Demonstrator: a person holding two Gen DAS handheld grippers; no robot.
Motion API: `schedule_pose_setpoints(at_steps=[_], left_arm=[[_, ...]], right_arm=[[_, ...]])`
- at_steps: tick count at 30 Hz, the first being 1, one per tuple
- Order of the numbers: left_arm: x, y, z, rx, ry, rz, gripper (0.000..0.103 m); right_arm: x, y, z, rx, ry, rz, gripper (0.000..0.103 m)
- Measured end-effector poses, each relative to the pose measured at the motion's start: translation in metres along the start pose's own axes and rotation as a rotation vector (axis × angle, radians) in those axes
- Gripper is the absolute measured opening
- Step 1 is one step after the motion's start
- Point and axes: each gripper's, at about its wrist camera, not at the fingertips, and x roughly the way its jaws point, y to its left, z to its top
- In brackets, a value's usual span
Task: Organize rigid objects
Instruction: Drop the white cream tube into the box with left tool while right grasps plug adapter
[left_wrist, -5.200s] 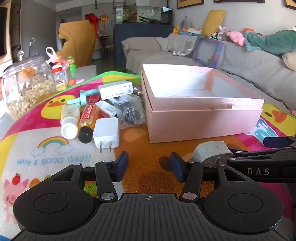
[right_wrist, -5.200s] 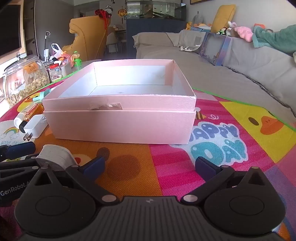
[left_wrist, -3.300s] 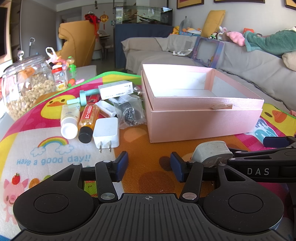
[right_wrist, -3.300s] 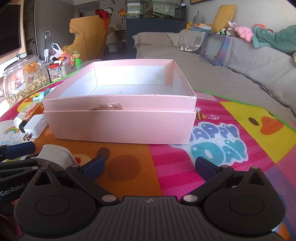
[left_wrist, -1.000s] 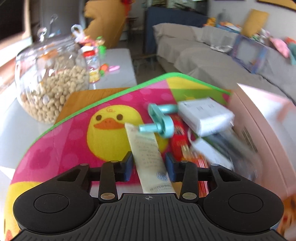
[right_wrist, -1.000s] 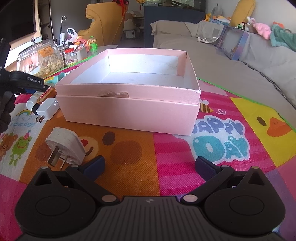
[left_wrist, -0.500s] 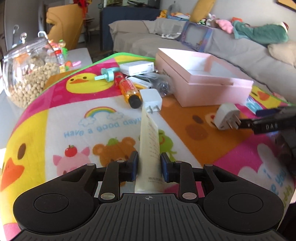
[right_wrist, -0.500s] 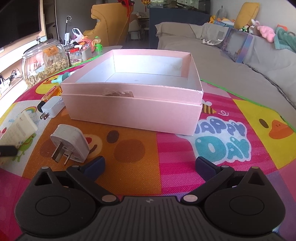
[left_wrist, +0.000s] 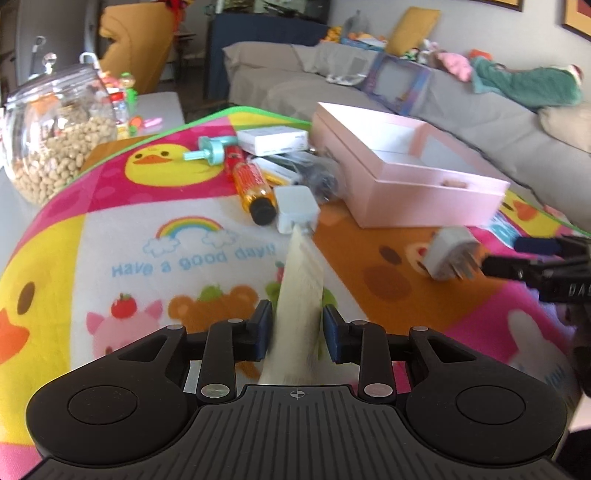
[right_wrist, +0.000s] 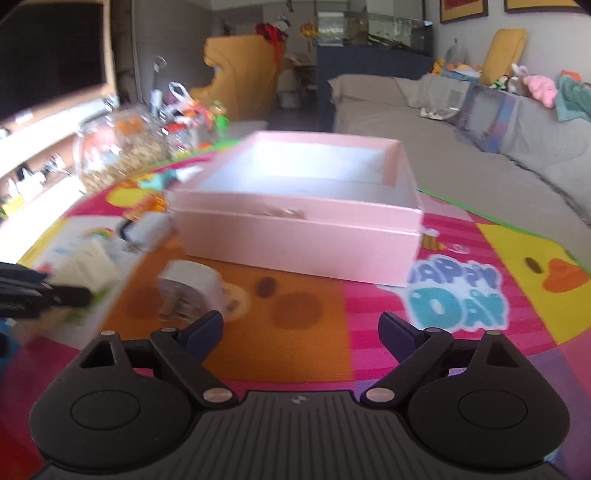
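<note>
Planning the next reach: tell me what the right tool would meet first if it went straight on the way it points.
Probably the play mat, since the open right tool points downward; farther along that line stands the pink box. Depth is unclear.

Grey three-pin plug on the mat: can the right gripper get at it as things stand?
Probably yes. The right gripper is empty, jaws wide though just closing a little, and the grey plug lies just ahead of its left finger with bare mat between. It must shift left.
</note>
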Motion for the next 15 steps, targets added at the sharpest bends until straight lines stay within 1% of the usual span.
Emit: schedule_pose_setpoints(at_steps=[1, 3, 6, 7, 8, 9, 10, 11, 13, 15], left_arm=[[-0.003, 0.001, -0.004, 0.006, -0.009, -0.006, 0.028], [-0.008, 0.001, -0.011, -0.002, -0.027, -0.011, 0.028], [-0.013, -0.002, -0.018, -0.006, -0.046, -0.011, 0.028], [-0.014, -0.004, -0.020, 0.003, -0.052, -0.006, 0.028], [-0.015, -0.007, -0.021, 0.015, -0.058, 0.000, 0.028], [-0.016, -0.009, -0.022, 0.028, -0.061, 0.005, 0.028], [-0.018, -0.012, -0.023, 0.039, -0.060, 0.003, 0.027], [-0.019, -0.015, -0.024, 0.053, -0.056, -0.009, 0.027], [-0.024, -0.022, -0.026, 0.086, -0.047, -0.049, 0.027], [-0.031, -0.031, -0.028, 0.119, -0.042, -0.096, 0.027]], right_arm=[[-0.003, 0.006, 0.002, -0.003, -0.015, 0.029, 0.092], [-0.002, 0.020, 0.006, -0.037, -0.029, 0.063, 0.092], [0.013, 0.041, 0.014, -0.091, -0.021, 0.064, 0.088], [0.021, 0.046, 0.016, -0.107, -0.010, 0.056, 0.083], [0.029, 0.050, 0.017, -0.119, 0.007, 0.043, 0.072], [0.036, 0.051, 0.019, -0.121, 0.029, 0.030, 0.065], [0.041, 0.051, 0.020, -0.115, 0.065, 0.026, 0.049], [0.044, 0.049, 0.021, -0.101, 0.097, 0.039, 0.043], [0.036, 0.043, 0.020, -0.072, 0.108, 0.061, 0.043], [0.017, 0.036, 0.017, -0.060, 0.105, 0.075, 0.043]])
